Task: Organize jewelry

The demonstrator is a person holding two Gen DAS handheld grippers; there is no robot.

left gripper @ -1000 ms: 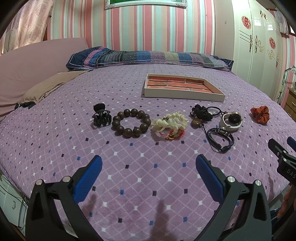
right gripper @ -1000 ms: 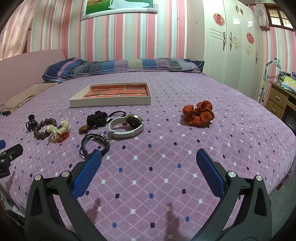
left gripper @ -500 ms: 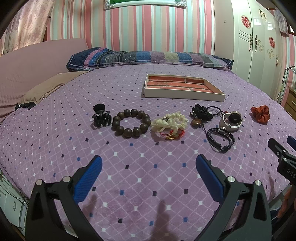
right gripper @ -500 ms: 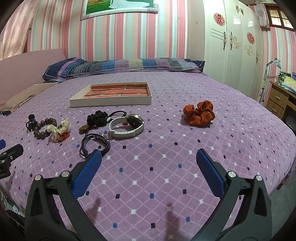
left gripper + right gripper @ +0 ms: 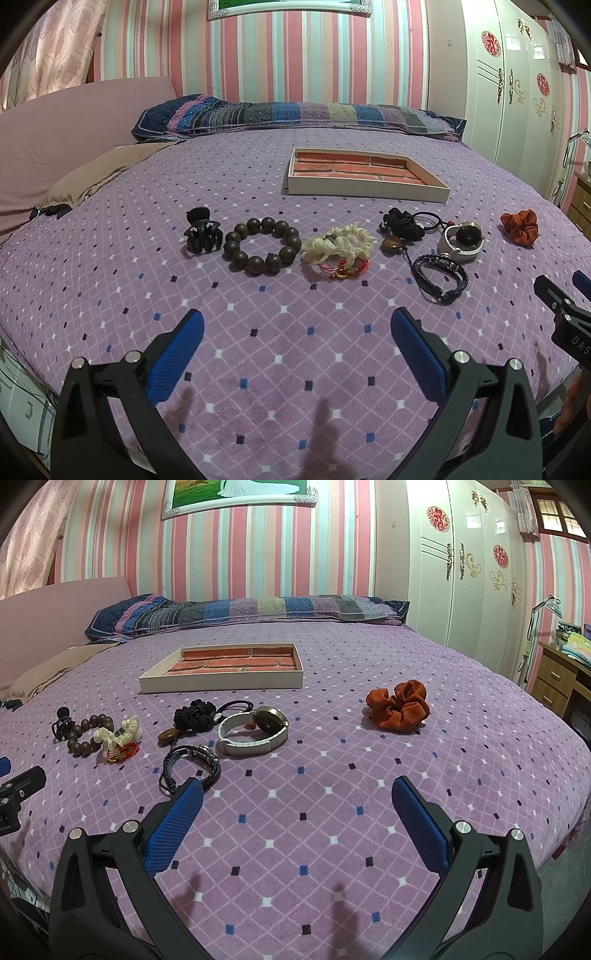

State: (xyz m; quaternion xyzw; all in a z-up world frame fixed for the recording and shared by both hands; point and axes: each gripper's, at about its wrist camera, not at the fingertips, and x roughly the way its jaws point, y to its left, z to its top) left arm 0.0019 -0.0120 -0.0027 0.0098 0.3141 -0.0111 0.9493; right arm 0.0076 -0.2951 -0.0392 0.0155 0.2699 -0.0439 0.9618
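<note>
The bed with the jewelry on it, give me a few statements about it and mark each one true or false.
1. The tray has nothing in it. True.
2. The left gripper is shut on the bead bracelet. False: its jaws stand open and empty, and the bracelet lies on the bedspread.
3. The orange scrunchie lies apart from the other pieces. True.
4. The black hair claw sits inside the tray. False: it lies on the bedspread, beside the bead bracelet.
5. The right gripper is open and holds nothing. True.
6. The watch lies on the pillow. False: it lies on the bedspread near the black braided bracelet.
</note>
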